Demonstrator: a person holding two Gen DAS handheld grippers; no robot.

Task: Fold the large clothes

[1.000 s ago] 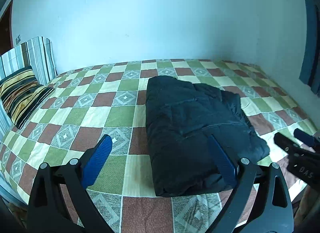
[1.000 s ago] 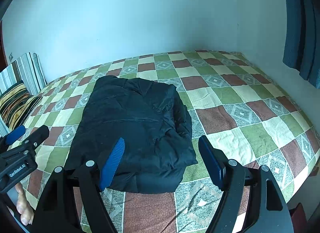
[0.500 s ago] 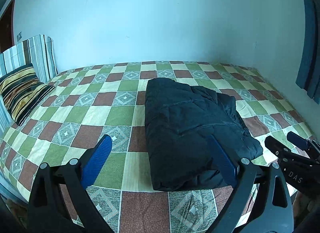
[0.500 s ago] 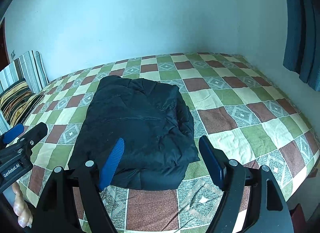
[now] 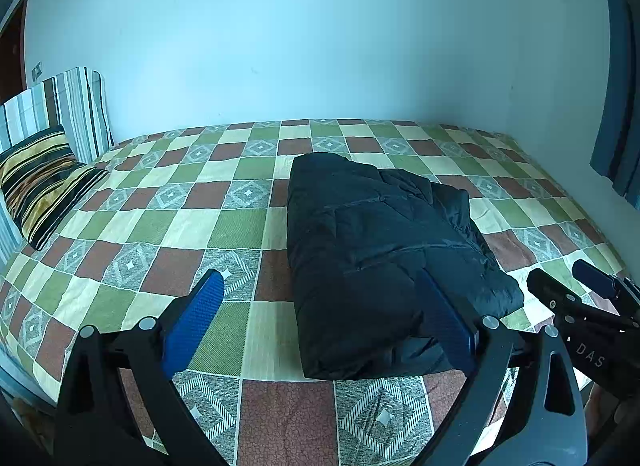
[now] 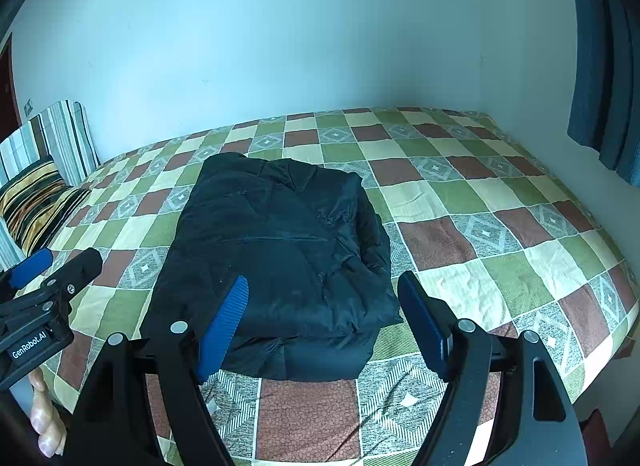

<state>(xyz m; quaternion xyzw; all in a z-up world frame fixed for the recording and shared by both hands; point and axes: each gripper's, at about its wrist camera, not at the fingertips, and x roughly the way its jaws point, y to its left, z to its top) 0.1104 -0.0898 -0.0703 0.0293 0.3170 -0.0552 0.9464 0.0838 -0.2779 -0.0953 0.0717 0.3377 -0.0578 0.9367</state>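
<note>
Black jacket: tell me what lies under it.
The folded black jacket rests directly on the checkered bedspread. Whether anything lies beneath or within its folds is covered.

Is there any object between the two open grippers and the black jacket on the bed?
Nothing visible does. The folded black jacket lies alone on the checkered bedspread, ahead of the left gripper and right gripper. The striped pillow sits far aside.

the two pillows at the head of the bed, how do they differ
The gold-and-black striped pillow lies in front, sagging onto the checked bedspread; the grey-and-brown striped pillow stands upright behind it against the wall. The front one has warm yellow, orange and black bands; the back one has paler grey, white and brown bands. Both are striped, and both sit far from the folded black jacket.
</note>
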